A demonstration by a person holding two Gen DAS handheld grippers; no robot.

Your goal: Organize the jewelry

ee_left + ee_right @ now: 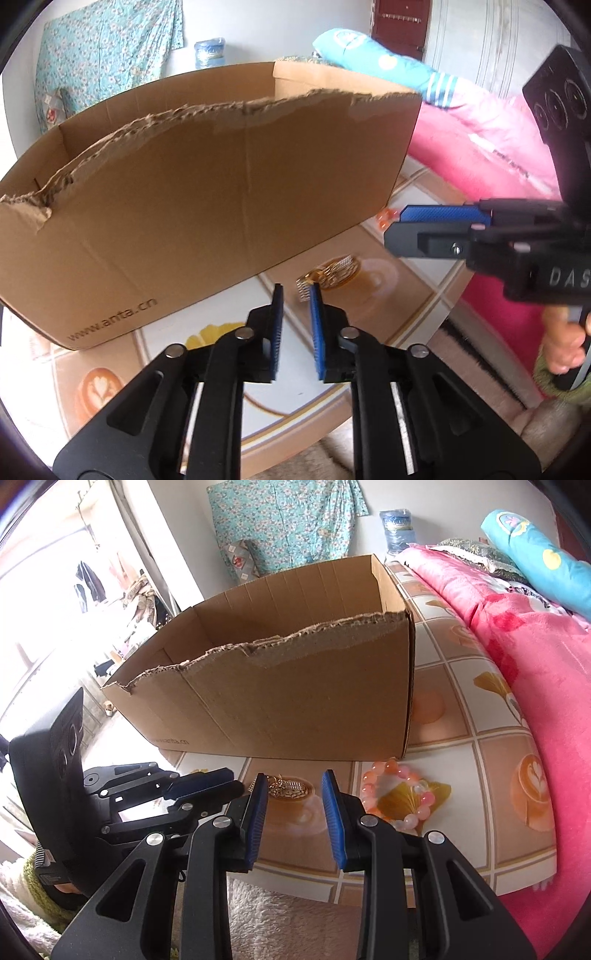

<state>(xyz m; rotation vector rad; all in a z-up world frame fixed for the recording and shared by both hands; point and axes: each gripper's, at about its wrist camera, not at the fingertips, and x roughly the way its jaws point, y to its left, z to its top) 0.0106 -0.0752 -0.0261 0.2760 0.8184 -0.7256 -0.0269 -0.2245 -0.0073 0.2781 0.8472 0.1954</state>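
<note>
An open cardboard box (192, 192) with a torn front rim stands on the patterned table; it also shows in the right wrist view (288, 701). A gold chain piece (328, 275) lies on the table just beyond my left gripper (297, 291), which is open and empty. The right wrist view shows the same gold piece (286, 788) beyond my right gripper (293, 779), also open and empty. A pink and orange bead bracelet (397, 794) lies to its right. The right gripper (397, 221) appears in the left wrist view, the left gripper (218, 782) in the right.
The table (480, 709) has a tiled cloth with coffee prints. A pink blanket (535, 657) and a turquoise pillow (535, 550) lie on the right. A white fluffy fabric (280, 919) lies at the table's near edge.
</note>
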